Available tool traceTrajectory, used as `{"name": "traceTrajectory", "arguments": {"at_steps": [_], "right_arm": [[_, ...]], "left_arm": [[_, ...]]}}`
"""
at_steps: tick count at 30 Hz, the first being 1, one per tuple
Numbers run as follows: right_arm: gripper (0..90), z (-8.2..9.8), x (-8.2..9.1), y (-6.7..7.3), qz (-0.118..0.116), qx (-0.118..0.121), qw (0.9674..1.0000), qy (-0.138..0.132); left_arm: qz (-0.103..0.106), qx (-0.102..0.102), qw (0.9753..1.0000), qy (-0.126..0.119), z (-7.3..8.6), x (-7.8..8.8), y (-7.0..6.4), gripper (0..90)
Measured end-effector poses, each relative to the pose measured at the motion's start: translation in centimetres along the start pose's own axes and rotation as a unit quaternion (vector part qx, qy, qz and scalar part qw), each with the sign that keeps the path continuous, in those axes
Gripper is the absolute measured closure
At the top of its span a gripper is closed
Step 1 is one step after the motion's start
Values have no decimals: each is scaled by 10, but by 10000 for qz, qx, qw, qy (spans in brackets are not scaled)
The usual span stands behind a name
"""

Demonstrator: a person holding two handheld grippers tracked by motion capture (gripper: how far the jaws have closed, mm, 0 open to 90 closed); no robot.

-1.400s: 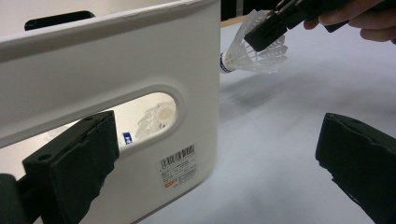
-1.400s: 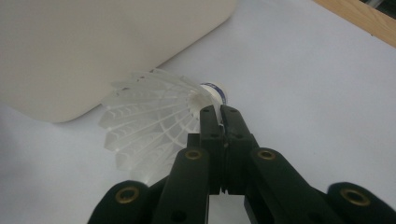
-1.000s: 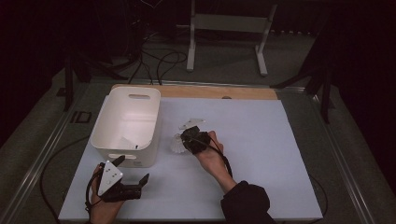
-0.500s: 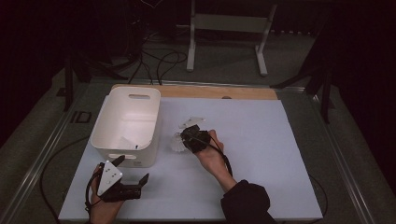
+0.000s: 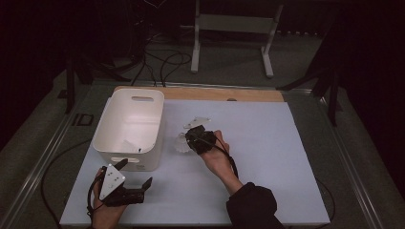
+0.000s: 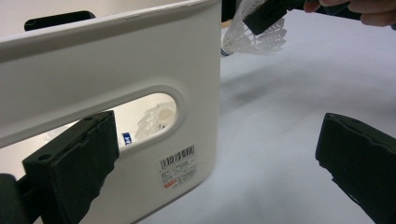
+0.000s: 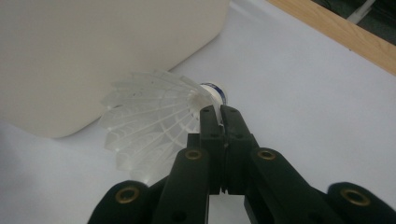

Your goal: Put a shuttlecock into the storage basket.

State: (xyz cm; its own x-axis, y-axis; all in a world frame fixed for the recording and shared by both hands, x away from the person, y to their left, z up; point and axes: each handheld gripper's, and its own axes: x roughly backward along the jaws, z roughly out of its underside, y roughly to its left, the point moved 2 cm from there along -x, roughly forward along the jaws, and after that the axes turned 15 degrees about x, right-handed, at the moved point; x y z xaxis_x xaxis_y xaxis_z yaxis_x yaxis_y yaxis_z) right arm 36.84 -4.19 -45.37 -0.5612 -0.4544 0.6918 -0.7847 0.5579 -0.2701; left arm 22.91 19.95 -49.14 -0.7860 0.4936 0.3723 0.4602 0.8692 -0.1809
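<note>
A white tabletop is seen from above, edged at its far side by a wooden strip. On its left part a white plastic bin with handle cut-outs is set; a barcode label is stuck on its near end wall, below the cut-out. Inside the bin, a white shuttlecock can be made out through that cut-out in the left gripper view. Just beside the bin's right wall, near the middle of the tabletop, a second shuttlecock, white-feathered with a blue band at its cork, is held by the right tongs. In the right gripper view these tongs are seen clenched, pinching the edge of the feather skirt close to the cork, with the skirt fanned out toward the bin and the cork pointing away from it. Whether the shuttlecock rests on the tabletop or is lifted just clear of it cannot be told. The left tongs are kept at the near left corner of the tabletop, just in front of the bin's end wall, with the jaws spread wide and nothing between them. A small pale piece lies just beyond the right tongs; what it is cannot be told.
</note>
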Motion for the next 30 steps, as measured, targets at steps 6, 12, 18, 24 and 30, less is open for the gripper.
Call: {"name": "traceTrajectory", "arguments": {"at_steps": [6,12,18,24,30], "right_arm": [[891,-3,2,-2,35,57,10000,22],[891,-3,3,-3,31,40,10000,21],[891,-5,4,-3,43,50,10000,-14],[891,-8,6,-4,70,39,9999,-62],[891,-12,8,-5,71,21,9999,-99]], "left_arm": [[2,10,10000,1,0,0,0,0],[3,7,10000,0,0,0,0,0],[2,4,10000,0,0,0,0,0],[1,-7,10000,8,0,0,0,0],[0,-4,10000,8,0,0,0,0]]}}
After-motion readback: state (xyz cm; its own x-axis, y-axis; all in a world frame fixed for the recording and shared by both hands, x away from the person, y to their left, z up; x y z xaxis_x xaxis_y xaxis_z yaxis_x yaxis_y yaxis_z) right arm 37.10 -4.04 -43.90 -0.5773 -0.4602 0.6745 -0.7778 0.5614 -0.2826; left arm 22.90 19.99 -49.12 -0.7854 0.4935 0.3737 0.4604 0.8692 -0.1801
